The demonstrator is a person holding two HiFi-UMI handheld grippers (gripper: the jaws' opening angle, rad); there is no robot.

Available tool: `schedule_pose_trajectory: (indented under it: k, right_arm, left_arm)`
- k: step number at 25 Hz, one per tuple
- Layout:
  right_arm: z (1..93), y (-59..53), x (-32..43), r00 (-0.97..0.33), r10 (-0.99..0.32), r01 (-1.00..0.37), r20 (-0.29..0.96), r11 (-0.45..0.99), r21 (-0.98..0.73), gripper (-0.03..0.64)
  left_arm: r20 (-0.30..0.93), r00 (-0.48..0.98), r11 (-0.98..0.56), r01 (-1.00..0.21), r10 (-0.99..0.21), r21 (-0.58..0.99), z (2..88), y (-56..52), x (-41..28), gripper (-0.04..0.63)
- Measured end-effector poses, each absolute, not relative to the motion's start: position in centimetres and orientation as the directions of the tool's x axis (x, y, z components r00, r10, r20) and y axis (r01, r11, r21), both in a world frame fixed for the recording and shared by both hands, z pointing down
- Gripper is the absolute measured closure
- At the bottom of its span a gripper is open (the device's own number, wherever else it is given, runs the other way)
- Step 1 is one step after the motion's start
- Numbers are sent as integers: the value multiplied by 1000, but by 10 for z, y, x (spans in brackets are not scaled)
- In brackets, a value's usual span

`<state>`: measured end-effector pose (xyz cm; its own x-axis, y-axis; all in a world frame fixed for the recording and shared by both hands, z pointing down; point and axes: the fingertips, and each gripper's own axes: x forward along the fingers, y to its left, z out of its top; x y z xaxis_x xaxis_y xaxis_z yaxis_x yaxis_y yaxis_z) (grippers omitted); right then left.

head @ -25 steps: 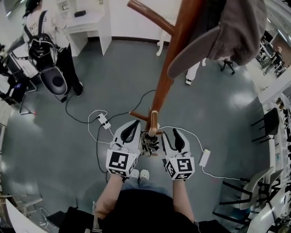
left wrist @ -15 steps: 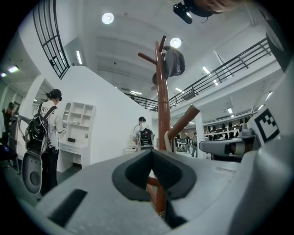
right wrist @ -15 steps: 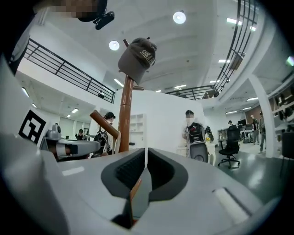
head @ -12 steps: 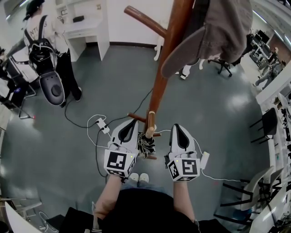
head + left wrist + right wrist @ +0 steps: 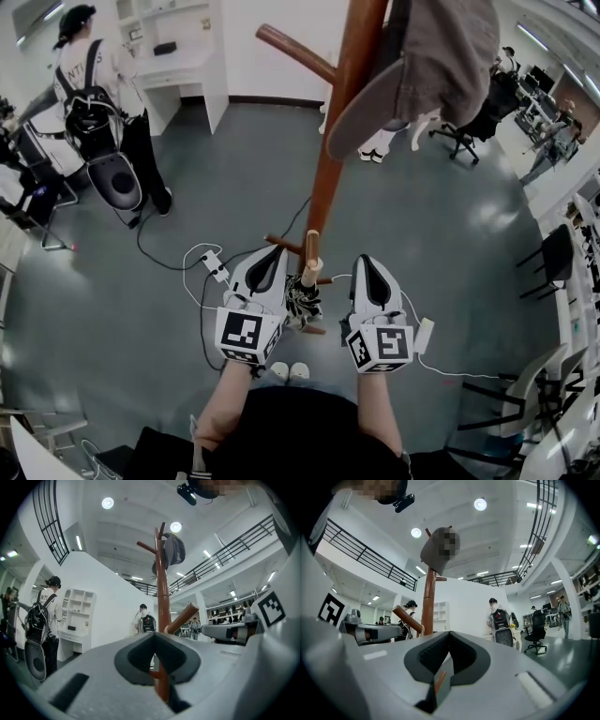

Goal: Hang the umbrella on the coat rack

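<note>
Take the head view as a dial centred on the coat rack (image 5: 326,187) post. A cap (image 5: 412,70) hangs on the rack at one o'clock, and a bare peg (image 5: 292,52) juts toward eleven. At six, a low peg (image 5: 311,255) points back toward the wearer. The folded umbrella (image 5: 302,302) sits just beside its tip, between the left gripper (image 5: 274,255) at seven and the right gripper (image 5: 364,264) at five. A power strip (image 5: 214,264) lies on the floor (image 5: 112,281) at eight, near the left gripper. A person with a backpack (image 5: 94,89) stands at ten, beside a shelf unit (image 5: 178,47) at eleven. An office chair (image 5: 459,131) stands at two, and more chairs (image 5: 561,253) line three to four.
</note>
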<state>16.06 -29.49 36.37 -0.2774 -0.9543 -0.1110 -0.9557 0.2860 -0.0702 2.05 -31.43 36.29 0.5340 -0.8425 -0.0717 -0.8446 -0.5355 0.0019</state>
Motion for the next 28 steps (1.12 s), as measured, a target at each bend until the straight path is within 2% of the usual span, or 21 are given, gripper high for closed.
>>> schedule_pose_trajectory:
  k: [28]
  right_arm:
    - [369, -302, 160, -302, -949, -950, -93, 307, -49, 609]
  left_arm:
    - [-63, 541, -542, -840, -839, 0, 366, -318, 25, 589]
